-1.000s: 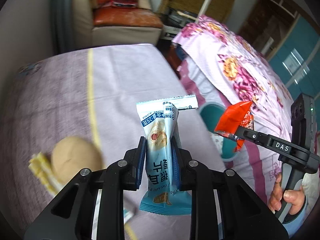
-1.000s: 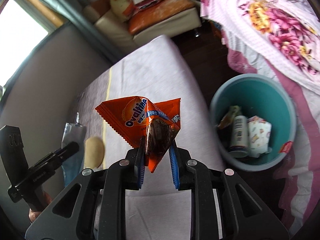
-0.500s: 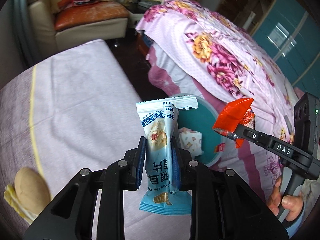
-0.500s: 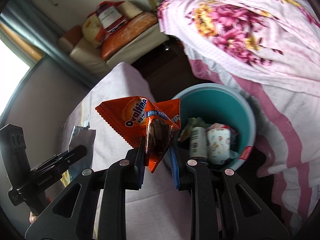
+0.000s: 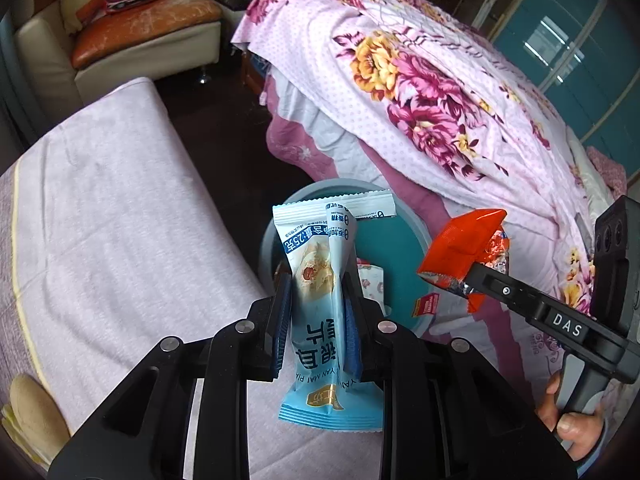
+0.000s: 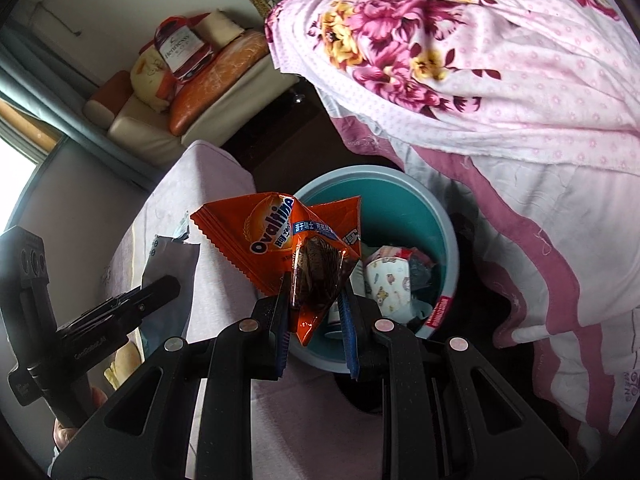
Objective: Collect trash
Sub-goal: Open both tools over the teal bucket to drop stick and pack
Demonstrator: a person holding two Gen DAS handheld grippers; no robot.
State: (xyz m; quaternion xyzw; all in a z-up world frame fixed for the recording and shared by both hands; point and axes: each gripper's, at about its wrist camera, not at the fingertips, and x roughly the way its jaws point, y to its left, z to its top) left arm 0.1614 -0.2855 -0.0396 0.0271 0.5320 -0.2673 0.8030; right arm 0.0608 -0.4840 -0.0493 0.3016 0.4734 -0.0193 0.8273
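Carry step: left hand-held gripper (image 5: pixel 316 320) clamped on blue wrapper (image 5: pixel 326 312), right hand-held gripper (image 6: pixel 314 316) on orange wrapper (image 6: pixel 288 248), both near above bin (image 6: pixel 400 196). Next: centre over bin, release.

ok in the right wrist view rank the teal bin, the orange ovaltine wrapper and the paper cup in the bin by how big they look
1. teal bin, largest
2. orange Ovaltine wrapper, clamped in the right gripper; it sits much nearer the camera, so it looks bigger than it is
3. paper cup, smallest, partly hidden by other trash
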